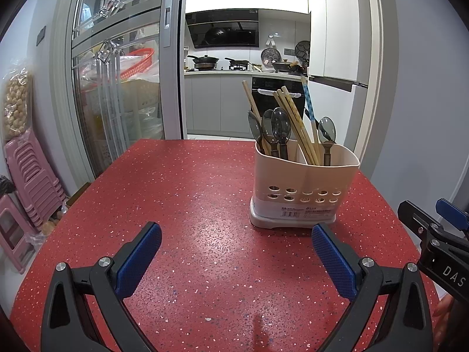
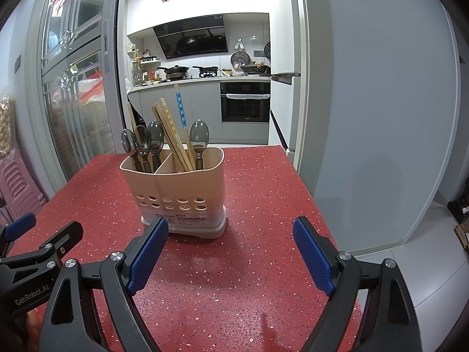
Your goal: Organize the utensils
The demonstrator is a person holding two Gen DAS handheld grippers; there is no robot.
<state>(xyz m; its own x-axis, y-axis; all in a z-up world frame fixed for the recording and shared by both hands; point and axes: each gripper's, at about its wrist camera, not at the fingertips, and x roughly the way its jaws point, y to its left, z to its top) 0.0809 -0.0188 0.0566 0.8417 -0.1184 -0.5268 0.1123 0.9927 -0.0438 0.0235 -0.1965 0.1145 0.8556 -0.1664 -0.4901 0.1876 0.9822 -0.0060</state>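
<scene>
A: Red speckled tabletop [image 2: 249,264] fills the lower half of both views, with a kitchen behind in the upper centre. Where are the utensils?

B: All in the beige plastic two-compartment holder with round drain holes [image 2: 176,193], standing upright left of centre in the right wrist view and right of centre in the left wrist view [image 1: 304,187]. Three dark-handled metal spoons [image 2: 143,143] share its left compartment. The bundle of pale wooden chopsticks [image 2: 173,135] leans in the right compartment, and a fourth spoon [image 2: 199,139] stands there among them.

A: So that stray spoon looks like the remaining job?

B: That is my guess. One more chopstick [image 2: 131,117] rises at the far left behind the spoons; I cannot tell which compartment it sits in.

A: And the grippers?

B: The right gripper [image 2: 231,249] is spread wide and empty, its left blue pad just in front of the holder's base. The left gripper [image 1: 236,253] is likewise spread with nothing between its pads, low in its own frame, off to the holder's left.

A: What could go wrong?

B: The holder looks light and tall. Pulling the stray spoon at an angle could drag chopsticks out or tip the holder, unless the other gripper steadies it. The smooth spoon bowl may also slip between the pads.
</scene>
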